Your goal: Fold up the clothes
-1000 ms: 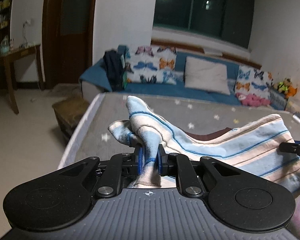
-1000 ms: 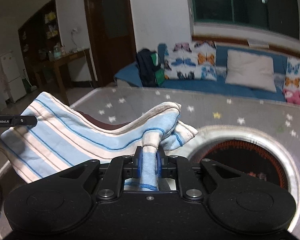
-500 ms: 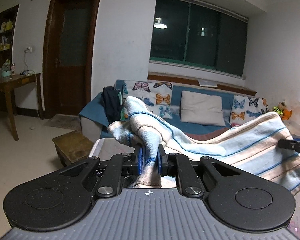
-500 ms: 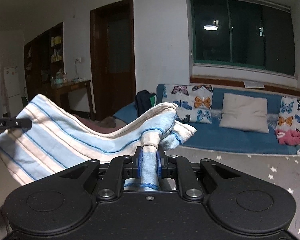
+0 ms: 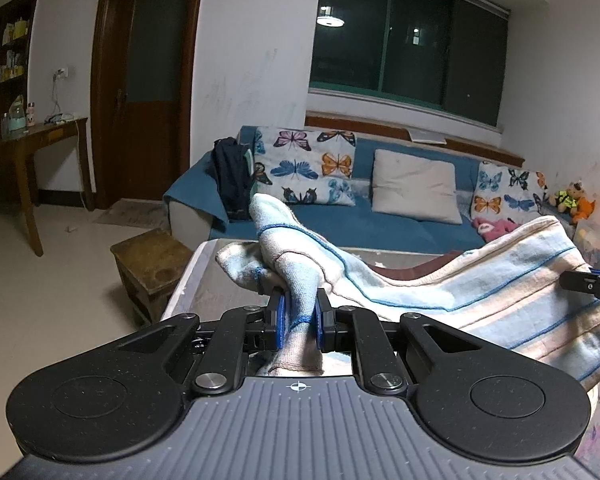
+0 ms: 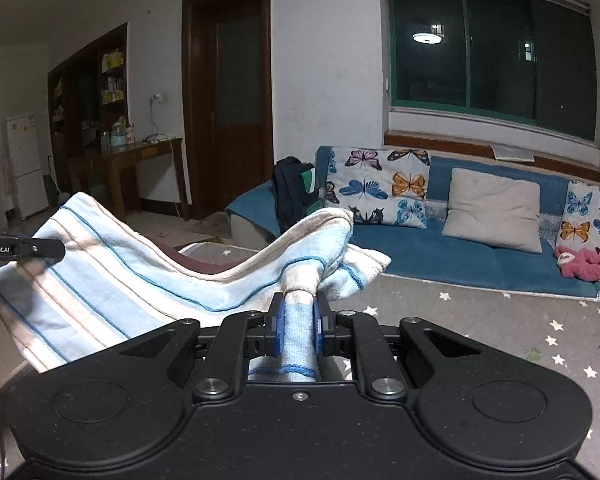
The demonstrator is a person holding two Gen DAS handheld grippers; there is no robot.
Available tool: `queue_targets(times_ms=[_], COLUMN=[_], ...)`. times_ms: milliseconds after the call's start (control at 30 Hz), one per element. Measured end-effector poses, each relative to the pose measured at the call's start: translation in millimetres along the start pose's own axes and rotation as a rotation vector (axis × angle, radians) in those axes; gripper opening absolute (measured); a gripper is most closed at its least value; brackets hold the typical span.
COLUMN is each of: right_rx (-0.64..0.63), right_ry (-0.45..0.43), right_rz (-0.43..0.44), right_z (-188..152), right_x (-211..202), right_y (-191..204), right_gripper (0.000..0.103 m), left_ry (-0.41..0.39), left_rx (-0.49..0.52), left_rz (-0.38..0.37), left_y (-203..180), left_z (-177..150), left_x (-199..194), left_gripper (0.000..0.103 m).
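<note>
A light blue cloth with cream and blue stripes (image 5: 480, 284) hangs stretched in the air between my two grippers, sagging in the middle; it also shows in the right wrist view (image 6: 120, 276). My left gripper (image 5: 299, 316) is shut on one bunched corner. My right gripper (image 6: 298, 320) is shut on the opposite corner. A dark maroon layer (image 5: 412, 270) shows behind the cloth's top edge. Each gripper's tip is visible at the edge of the other's view.
A grey star-patterned table surface (image 6: 500, 340) lies below the cloth. A blue sofa (image 5: 380, 224) with butterfly cushions stands beyond it. A small wooden stool (image 5: 148, 264) sits at the table's left. A wooden desk (image 5: 32, 152) stands by the far-left wall.
Both grippers have risen with the cloth from low over the table, then dipped slightly. The cloth stays stretched between them and both grips are unchanged.
</note>
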State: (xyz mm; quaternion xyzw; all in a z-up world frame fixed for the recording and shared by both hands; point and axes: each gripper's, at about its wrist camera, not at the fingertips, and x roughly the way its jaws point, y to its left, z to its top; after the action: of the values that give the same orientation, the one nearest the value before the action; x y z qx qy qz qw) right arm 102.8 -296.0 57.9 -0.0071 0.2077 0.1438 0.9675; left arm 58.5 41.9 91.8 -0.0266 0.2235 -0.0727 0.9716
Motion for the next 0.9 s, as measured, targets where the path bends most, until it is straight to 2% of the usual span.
queue_targets(times_ms=[133, 900], right_rx=[0.0, 0.018], right_ry=[0.007, 0.092], right_rz=[-0.001, -0.02], right_z=[1, -19], right_x=[-11, -1], right_y=[7, 12], right_gripper=[0.015, 0.015], left_ry=[0.01, 0.104], left_rx=[0.006, 0.022], left_rz=[0.008, 0.016], left_y=[2, 8], left_z=[-2, -20], left_x=[6, 32], left_gripper=[0.014, 0.015])
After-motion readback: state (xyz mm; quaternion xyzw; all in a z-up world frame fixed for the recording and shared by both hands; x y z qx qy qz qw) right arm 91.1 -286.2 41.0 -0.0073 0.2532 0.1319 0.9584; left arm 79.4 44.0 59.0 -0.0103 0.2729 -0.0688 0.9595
